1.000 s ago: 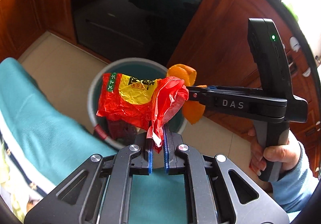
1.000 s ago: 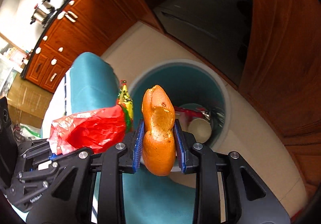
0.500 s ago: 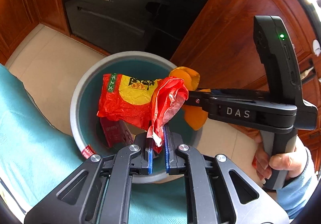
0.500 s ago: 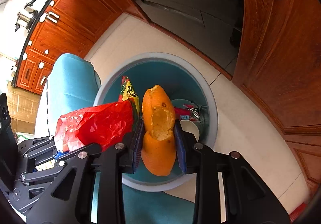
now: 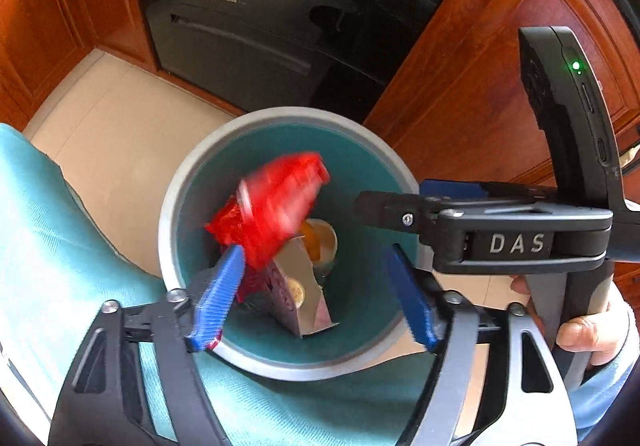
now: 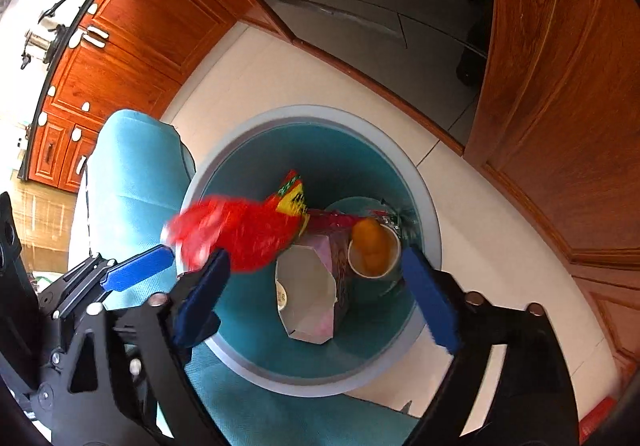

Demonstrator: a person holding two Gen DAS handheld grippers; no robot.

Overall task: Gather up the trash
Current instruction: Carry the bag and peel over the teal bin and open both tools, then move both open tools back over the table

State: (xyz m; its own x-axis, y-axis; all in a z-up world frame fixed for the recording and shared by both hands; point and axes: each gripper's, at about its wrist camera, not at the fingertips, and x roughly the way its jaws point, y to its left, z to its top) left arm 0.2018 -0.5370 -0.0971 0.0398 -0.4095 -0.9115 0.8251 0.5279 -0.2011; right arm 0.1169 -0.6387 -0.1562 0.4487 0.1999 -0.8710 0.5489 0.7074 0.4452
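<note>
A round teal bin with a grey rim [image 5: 176,202] [image 6: 432,230] stands on the floor below both grippers. My left gripper [image 5: 312,298] is open above it. The red and yellow snack wrapper [image 5: 276,210] [image 6: 244,234] is blurred, loose in the air over the bin mouth, by the left finger. My right gripper [image 6: 320,298] is open and empty; it also shows from the side in the left wrist view [image 5: 384,202]. The orange peel [image 6: 370,246] [image 5: 316,242] lies in a paper cup inside the bin, beside an opened carton [image 6: 312,298].
A teal cloth [image 5: 48,246] [image 6: 132,182] covers a surface beside the bin. Wooden cabinets [image 5: 472,94] [image 6: 560,106] and a dark glass oven front [image 5: 256,18] stand behind the bin on a beige tiled floor [image 6: 492,278].
Both grippers have opened. The wrapper left my left gripper and is falling. The orange peel left my right gripper and lies in the cup in the bin.
</note>
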